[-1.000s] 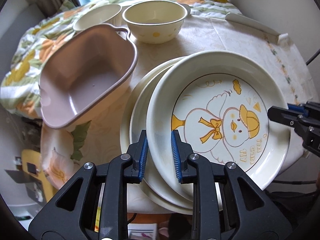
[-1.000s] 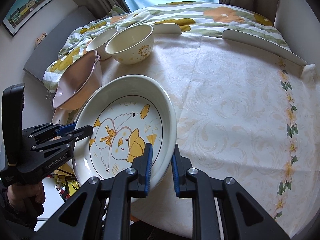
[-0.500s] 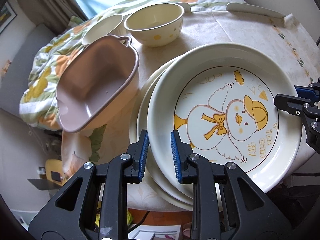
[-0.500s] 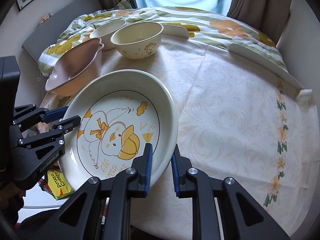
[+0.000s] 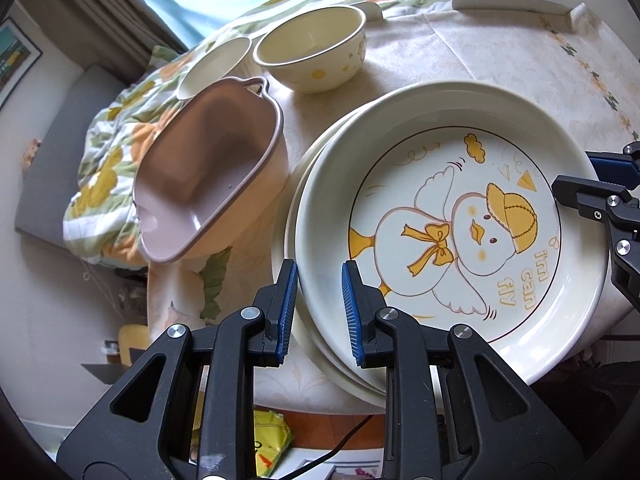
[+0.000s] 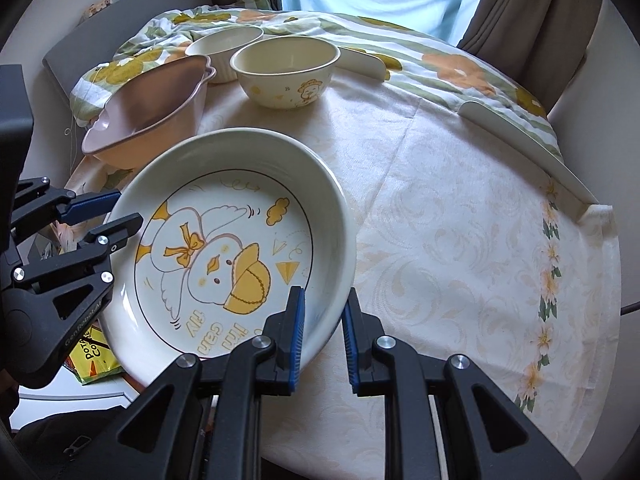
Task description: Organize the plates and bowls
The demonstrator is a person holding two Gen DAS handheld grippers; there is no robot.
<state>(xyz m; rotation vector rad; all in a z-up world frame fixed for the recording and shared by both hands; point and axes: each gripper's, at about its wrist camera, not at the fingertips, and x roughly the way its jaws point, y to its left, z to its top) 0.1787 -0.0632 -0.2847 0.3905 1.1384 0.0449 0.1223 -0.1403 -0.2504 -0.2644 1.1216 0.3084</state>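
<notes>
A cream plate with a yellow duck drawing (image 5: 460, 216) (image 6: 224, 256) is gripped at two opposite rims. My left gripper (image 5: 318, 312) is shut on its near-left rim. My right gripper (image 6: 322, 320) is shut on the opposite rim, and it shows at the right edge of the left wrist view (image 5: 576, 176). The duck plate sits over a stack of plain cream plates (image 5: 298, 184) at the table's edge; I cannot tell whether it touches them. Beyond stand a pink square bowl (image 5: 208, 176), a cream duck bowl (image 5: 312, 52) and a small white bowl (image 5: 216, 64).
A cream patterned tablecloth (image 6: 460, 240) covers the round table, with open cloth to the right of the plate. A floral quilt (image 6: 440, 52) lies along the far side. A yellow snack packet (image 6: 92, 356) lies below the table's edge.
Both grippers have rolled and tilted a little with the duck plate still gripped. The plate has shifted slightly over the stack. The bowls have not moved.
</notes>
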